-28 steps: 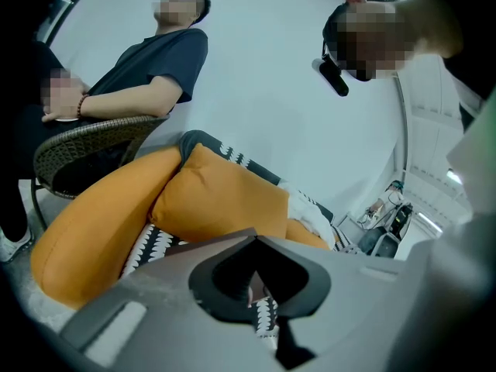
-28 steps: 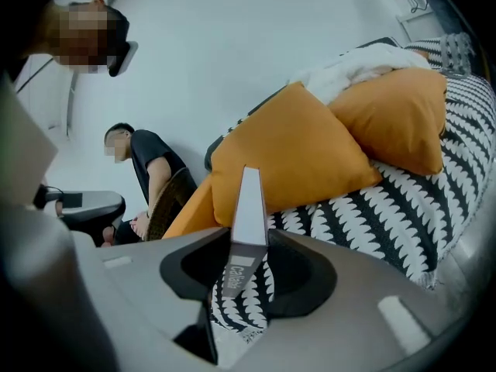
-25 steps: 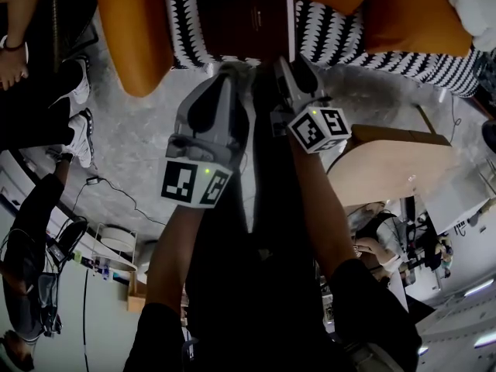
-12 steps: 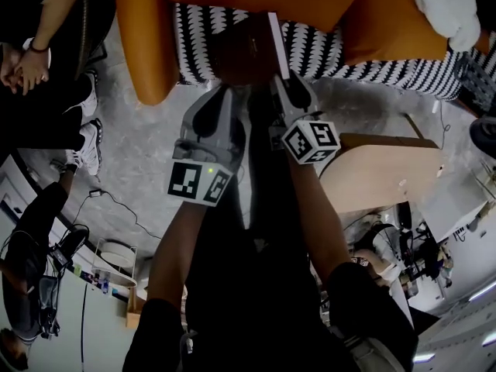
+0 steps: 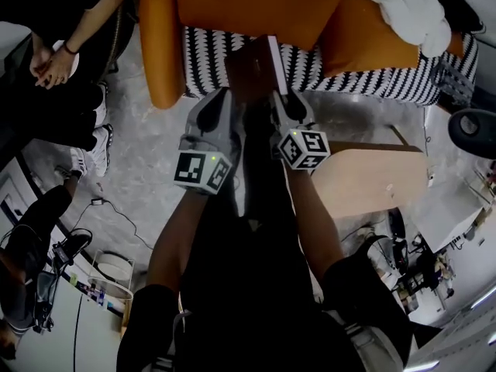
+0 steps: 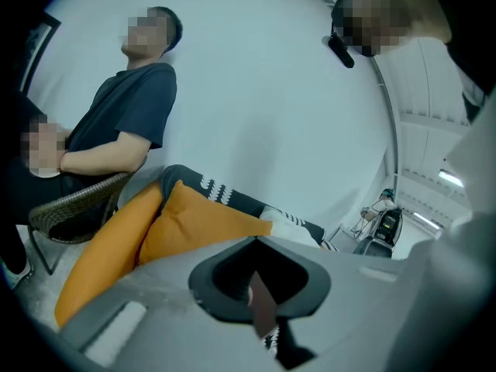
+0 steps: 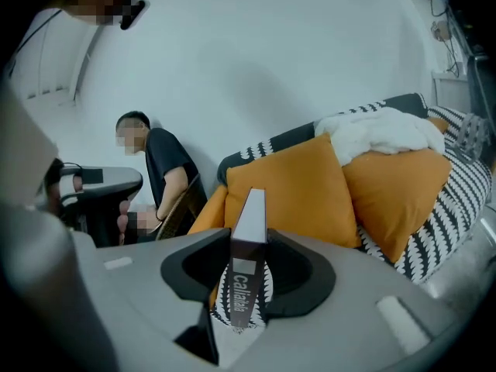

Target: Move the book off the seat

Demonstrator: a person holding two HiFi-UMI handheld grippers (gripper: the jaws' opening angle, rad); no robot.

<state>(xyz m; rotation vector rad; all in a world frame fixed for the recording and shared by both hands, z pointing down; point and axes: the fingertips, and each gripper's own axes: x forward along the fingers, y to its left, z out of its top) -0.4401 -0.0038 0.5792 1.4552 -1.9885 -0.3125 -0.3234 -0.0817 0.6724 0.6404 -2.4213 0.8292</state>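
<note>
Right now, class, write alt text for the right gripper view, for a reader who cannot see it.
The right gripper clamps a dark book standing upright between its jaws, spine towards the camera. Behind it is a black-and-white patterned sofa with two orange cushions and a white blanket lying on top of them. A person sits at the left by a pale wall.
</note>
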